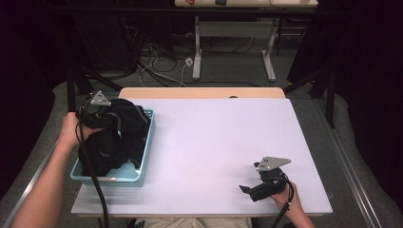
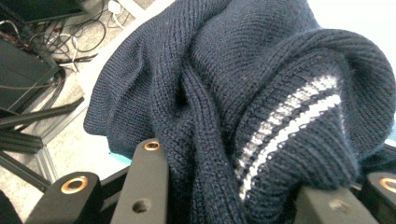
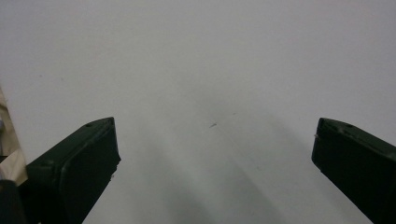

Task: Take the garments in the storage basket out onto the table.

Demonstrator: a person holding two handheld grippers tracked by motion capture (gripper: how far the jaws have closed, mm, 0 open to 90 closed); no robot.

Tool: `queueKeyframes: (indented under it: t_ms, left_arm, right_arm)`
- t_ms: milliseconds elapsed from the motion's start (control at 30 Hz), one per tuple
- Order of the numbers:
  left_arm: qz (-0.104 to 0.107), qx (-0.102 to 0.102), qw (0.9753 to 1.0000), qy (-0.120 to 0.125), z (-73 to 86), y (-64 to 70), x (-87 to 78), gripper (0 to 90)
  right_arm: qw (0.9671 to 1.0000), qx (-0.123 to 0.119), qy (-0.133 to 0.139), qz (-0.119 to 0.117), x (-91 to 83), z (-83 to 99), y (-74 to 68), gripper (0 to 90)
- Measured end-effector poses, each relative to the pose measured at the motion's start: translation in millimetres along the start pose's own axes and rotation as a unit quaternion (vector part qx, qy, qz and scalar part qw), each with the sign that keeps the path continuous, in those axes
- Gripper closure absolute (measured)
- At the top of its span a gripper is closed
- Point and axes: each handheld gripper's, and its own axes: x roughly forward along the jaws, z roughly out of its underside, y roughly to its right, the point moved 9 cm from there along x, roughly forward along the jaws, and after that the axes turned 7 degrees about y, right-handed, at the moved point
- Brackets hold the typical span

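A: Where is the navy knit sweater (image 1: 116, 137) lying?

B: In the teal basket (image 1: 145, 156), at 9 o'clock. It is clamped by the left gripper (image 2: 224, 196); the right gripper (image 1: 252, 187), wide open, is held at 5 o'clock.

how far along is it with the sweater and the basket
Early on. Done: the left gripper has its jaws closed on a fold of the dark knit sweater. In hand: the sweater is bunched in the blue basket, part of it spilling over the rim. Left: whatever follows the grasp; the right gripper sits open over bare white table, holding nothing.
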Motion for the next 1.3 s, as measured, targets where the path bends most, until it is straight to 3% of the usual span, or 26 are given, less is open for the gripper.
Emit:
queueKeyframes:
  t_ms: [333, 600, 833, 1033, 1300]
  left_arm:
    - [0.017, 0.019, 0.9997, -0.005, -14.7, 1.2, -8.4, 68.3]
    - [0.035, 0.054, 0.9979, -0.010, -24.4, 1.6, -15.0, 68.3]
    - [0.056, 0.095, 0.9936, -0.020, -34.3, 4.0, -21.2, 68.2]
    - [0.072, 0.133, 0.9878, -0.035, -41.1, 5.6, -24.8, 68.2]
    - [0.088, 0.159, 0.9822, -0.047, -49.7, 7.4, -28.6, 68.3]
  right_arm:
    - [1.0000, -0.001, -0.006, -0.001, -1.4, 0.6, 0.2, 0.1]
    - [1.0000, -0.001, 0.000, 0.003, -0.2, 0.0, 0.8, 0.2]
    - [1.0000, 0.001, 0.001, 0.000, 0.1, 0.0, 0.2, 0.2]
    - [1.0000, 0.000, 0.000, 0.002, 0.0, 0.1, 0.5, 0.2]
    - [1.0000, -0.001, 0.000, 0.002, 0.1, 0.1, 0.6, 0.1]
